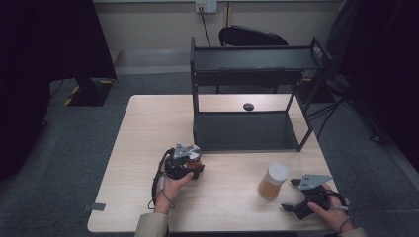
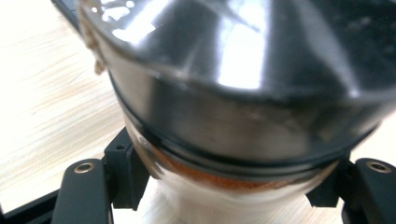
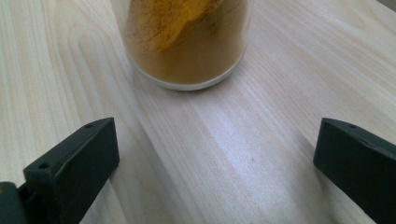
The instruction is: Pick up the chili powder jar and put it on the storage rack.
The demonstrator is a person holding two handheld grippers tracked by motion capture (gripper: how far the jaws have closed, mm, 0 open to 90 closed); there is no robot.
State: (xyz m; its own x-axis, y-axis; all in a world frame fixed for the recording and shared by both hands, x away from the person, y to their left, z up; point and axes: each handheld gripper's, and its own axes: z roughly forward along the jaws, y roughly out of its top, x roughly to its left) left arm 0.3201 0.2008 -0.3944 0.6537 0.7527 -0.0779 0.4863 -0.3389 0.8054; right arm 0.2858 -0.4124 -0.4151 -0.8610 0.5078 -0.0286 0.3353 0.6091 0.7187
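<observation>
While the left claw grips the red spice jar just under its shiny lid, held near the shelf at the worktop's middle, the jar could slip if tilted. The right claw stands wide, empty, near the yellow spice jar, which a careless nudge might topple.
</observation>
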